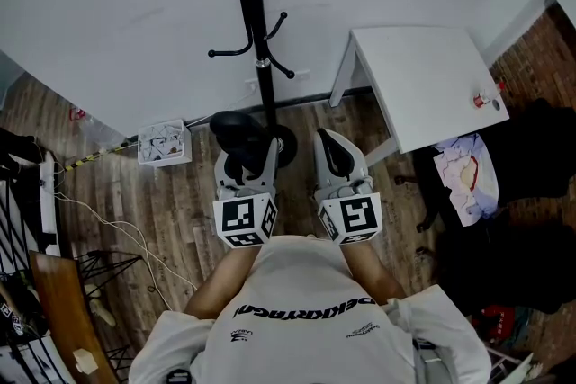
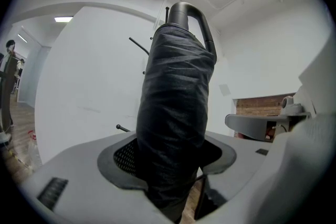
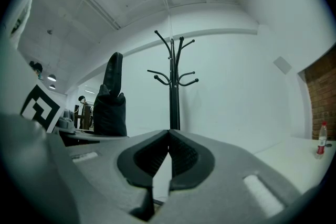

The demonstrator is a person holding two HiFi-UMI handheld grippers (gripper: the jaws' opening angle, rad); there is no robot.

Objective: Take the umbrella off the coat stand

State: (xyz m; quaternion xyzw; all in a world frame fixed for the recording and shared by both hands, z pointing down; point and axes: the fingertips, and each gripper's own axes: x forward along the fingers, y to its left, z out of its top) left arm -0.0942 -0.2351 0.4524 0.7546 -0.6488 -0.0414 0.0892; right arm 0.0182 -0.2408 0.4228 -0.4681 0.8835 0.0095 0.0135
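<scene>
The black folded umbrella [image 2: 176,113] stands upright between the jaws of my left gripper [image 2: 168,165], which is shut on its wrapped canopy. Its looped handle [image 2: 189,13] points up. In the head view the umbrella [image 1: 236,132] is held just left of the black coat stand [image 1: 255,31] and apart from its hooks. My right gripper [image 1: 337,159] is level beside the left gripper [image 1: 243,168]. Its jaws meet at the tips with nothing between them. The right gripper view shows that gripper [image 3: 168,136], with the coat stand [image 3: 172,86] straight ahead and the umbrella [image 3: 111,97] to its left.
A white table [image 1: 423,81] with a small bottle [image 1: 486,96] stands at the right, close to the stand. A small printed box [image 1: 164,142] and cables [image 1: 99,220] lie on the wood floor at the left. Dark furniture [image 1: 531,193] fills the right edge.
</scene>
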